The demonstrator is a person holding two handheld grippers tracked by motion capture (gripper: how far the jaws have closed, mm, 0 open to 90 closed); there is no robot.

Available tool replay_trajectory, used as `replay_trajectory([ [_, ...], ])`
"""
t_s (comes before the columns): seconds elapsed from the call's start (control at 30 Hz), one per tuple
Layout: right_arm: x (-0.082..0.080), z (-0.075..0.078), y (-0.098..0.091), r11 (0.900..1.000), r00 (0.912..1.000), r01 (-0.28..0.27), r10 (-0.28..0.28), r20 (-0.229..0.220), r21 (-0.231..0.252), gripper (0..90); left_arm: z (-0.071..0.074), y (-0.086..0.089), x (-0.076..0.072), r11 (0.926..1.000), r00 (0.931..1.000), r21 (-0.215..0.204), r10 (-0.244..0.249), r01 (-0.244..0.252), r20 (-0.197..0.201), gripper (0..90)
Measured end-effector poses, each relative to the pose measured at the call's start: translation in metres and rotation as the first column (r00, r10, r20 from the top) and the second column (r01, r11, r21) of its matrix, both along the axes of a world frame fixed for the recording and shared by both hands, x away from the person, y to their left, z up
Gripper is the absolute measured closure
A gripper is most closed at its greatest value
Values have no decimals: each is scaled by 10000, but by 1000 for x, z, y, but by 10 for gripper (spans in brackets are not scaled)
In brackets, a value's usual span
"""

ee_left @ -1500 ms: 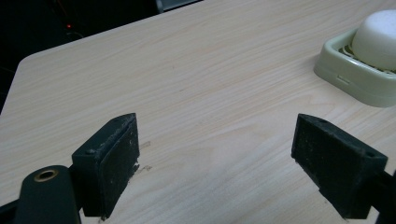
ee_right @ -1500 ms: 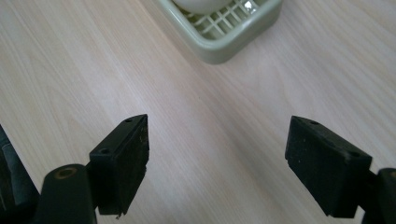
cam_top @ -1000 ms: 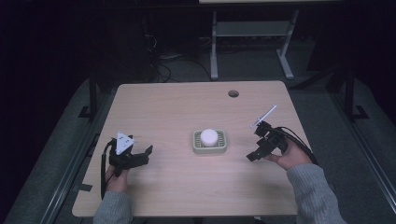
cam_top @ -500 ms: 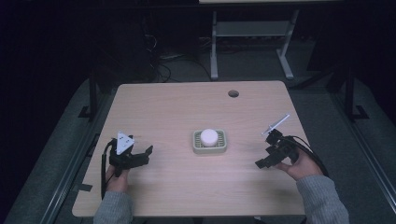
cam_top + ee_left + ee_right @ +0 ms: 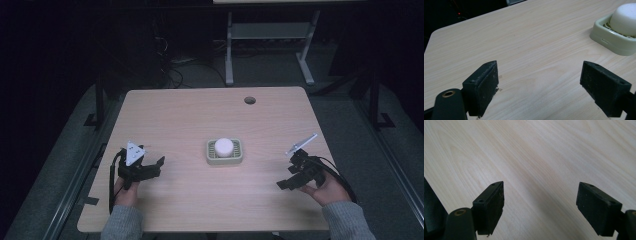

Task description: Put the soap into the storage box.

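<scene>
High view: overhead, facing forward, whole table seen from afar. Left gripper view: close, low, facing the soap dish, shared with the high view. Right gripper view: close on bare tabletop.

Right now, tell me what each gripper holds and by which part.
Nothing is held. The left gripper and the right gripper both have their jaws wide apart over bare table; the soap sits untouched in its dish.
</scene>
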State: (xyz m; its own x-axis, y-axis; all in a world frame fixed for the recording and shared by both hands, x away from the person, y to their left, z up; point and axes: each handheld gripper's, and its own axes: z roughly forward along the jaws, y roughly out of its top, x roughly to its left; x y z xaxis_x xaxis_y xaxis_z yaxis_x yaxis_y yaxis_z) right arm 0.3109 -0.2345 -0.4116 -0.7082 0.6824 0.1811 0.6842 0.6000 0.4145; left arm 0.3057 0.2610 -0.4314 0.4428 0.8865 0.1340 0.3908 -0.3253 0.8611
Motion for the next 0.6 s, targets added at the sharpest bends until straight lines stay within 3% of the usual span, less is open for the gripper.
replay_trajectory([
  [0.6,-24,-7,-7,9994,9993,148,-159,339,313,210,0,1,1,10000,10000,28,68,-68,4,148],
])
